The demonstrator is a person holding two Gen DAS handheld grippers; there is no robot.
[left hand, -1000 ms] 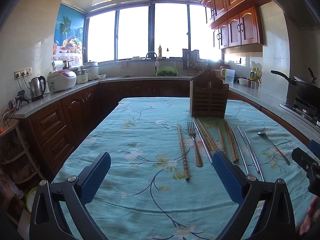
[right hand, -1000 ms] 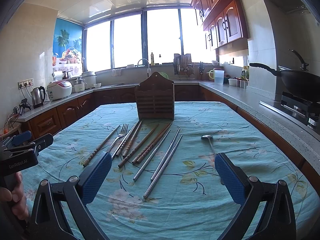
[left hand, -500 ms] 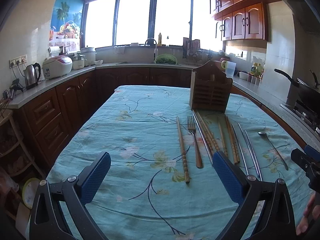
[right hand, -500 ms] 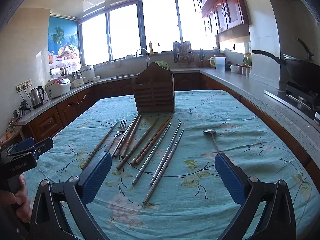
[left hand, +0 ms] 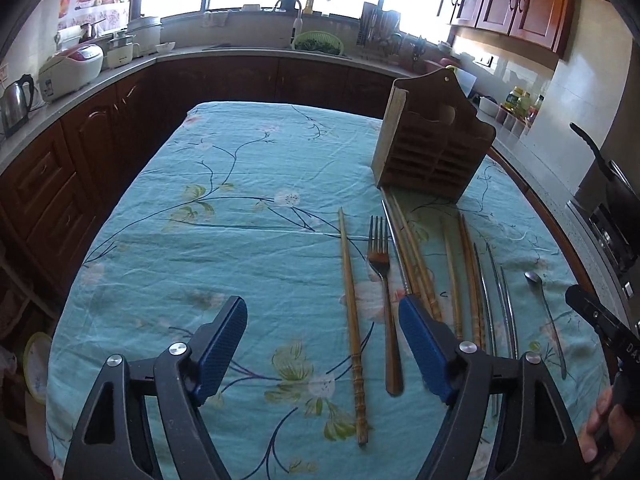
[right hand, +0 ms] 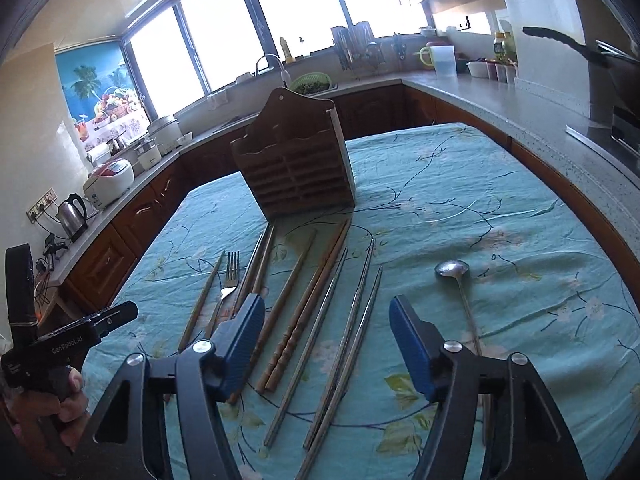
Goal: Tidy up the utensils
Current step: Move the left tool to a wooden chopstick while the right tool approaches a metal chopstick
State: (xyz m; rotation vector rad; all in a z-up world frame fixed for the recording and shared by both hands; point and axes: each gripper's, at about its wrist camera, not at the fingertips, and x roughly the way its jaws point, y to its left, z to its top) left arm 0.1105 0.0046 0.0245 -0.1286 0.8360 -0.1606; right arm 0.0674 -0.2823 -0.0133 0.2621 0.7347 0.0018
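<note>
While both grippers hang over the near end of the table (left hand: 240, 208), neither has anything in its grasp: the left gripper (left hand: 322, 346) has just been narrowing its jaws, yet they stand apart over bare cloth, with a lone wooden chopstick (left hand: 351, 320) and the fork (left hand: 385, 280) lying on the cloth beyond, between the blue pads and untouched. Same story on the other side, the right gripper (right hand: 327, 344) has just been closing in too, jaws apart and gripping nothing, steel chopsticks (right hand: 352, 320) showing in the gap, flat on the cloth. Look along the near edge and the utensils lie side by side, handles toward the near edge: the lone chopstick furthest left, then the fork, then the wooden chopsticks (right hand: 304, 308), then the steel ones, and the spoon (right hand: 456, 280) off on its own toward the right edge, well apart from the rest. Behind them, toward the middle of the table, stands the wooden holder (right hand: 296, 164), upright, with the tips of several chopsticks just short of its base. In the left wrist view a hand (left hand: 604, 428) shows at the right edge, on the other gripper's handle; in the right wrist view another hand (right hand: 60, 396) shows at the left edge, likewise on a handle
</note>
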